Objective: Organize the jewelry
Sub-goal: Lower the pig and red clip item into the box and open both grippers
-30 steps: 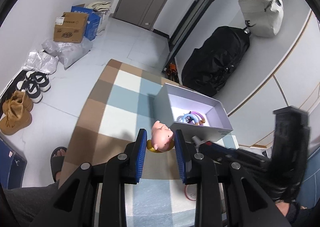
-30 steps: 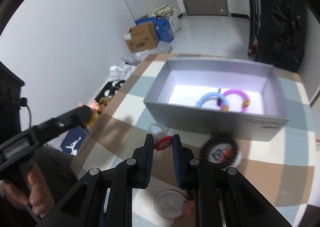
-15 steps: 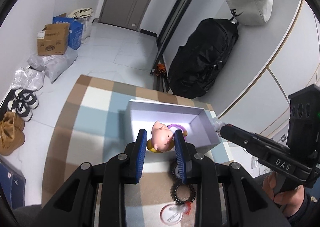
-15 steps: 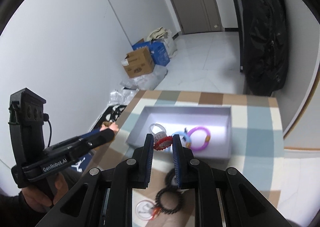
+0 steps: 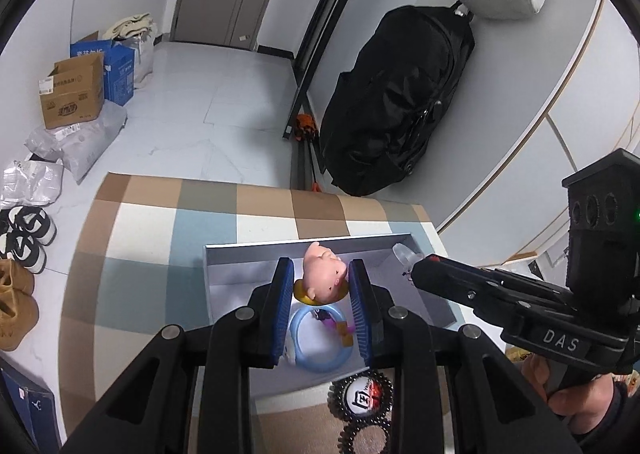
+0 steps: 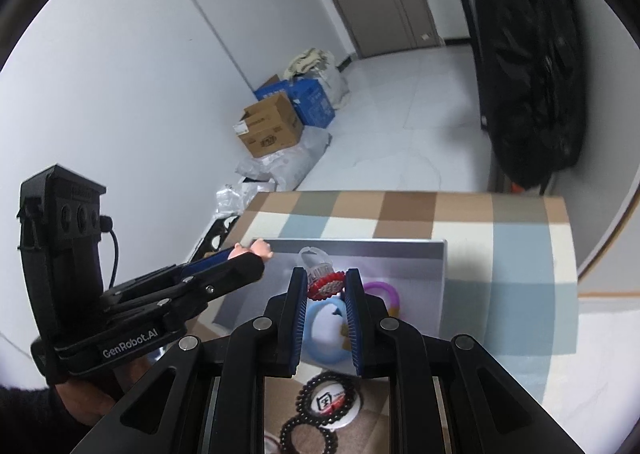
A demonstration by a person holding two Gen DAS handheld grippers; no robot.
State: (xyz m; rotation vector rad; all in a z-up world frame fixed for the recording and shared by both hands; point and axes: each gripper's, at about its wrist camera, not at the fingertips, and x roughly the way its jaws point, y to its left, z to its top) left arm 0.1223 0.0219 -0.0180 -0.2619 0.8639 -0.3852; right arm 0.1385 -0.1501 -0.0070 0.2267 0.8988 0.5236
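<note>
My left gripper (image 5: 321,284) is shut on a pink pig-head ring (image 5: 323,277) with a yellow band, held above the open grey box (image 5: 244,254). My right gripper (image 6: 325,286) is shut on a clear ring with a red beaded top (image 6: 325,282), also over the grey box (image 6: 400,250). A blue bracelet (image 5: 320,346) and a purple bracelet (image 6: 384,290) lie inside the box. The right gripper shows at the right of the left wrist view (image 5: 412,274); the left gripper shows at the left of the right wrist view (image 6: 256,254).
The box sits on a checkered rug (image 5: 160,221). Black coil bracelets (image 5: 362,434) and a round badge (image 5: 364,400) lie on the rug in front of the box. Cardboard boxes (image 5: 72,93), shoes (image 5: 24,230) and a black bag (image 5: 392,93) stand beyond the rug.
Both grippers have moved forward and down with their rings, from in front of the box to above its inside. Both stay shut on their rings.
</note>
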